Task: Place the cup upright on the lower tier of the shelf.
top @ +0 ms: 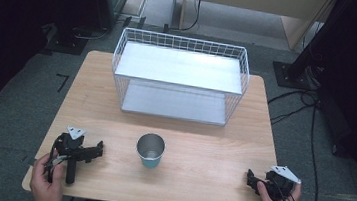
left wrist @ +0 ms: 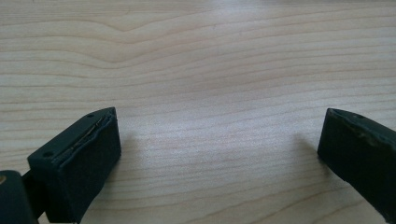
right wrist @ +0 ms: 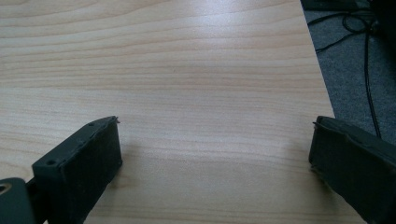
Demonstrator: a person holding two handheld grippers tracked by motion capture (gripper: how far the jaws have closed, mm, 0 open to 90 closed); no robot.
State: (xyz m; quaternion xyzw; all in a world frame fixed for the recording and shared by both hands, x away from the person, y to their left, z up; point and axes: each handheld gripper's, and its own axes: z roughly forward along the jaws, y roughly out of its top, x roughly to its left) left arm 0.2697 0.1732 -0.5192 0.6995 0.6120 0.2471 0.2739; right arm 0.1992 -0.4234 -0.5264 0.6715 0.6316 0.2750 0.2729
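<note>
Metal cup point(top: 150, 150) stood upright at lower centre of the high view, on the wooden table point(top: 202, 138), between the 2 grippers and well apart from both. Left gripper point(top: 91, 152), lower left, jaws wide, nothing between them. Right gripper point(top: 252, 181), lower right near the table edge, jaws wide, empty. White wire basket point(top: 179, 75) sat behind the cup.
</note>
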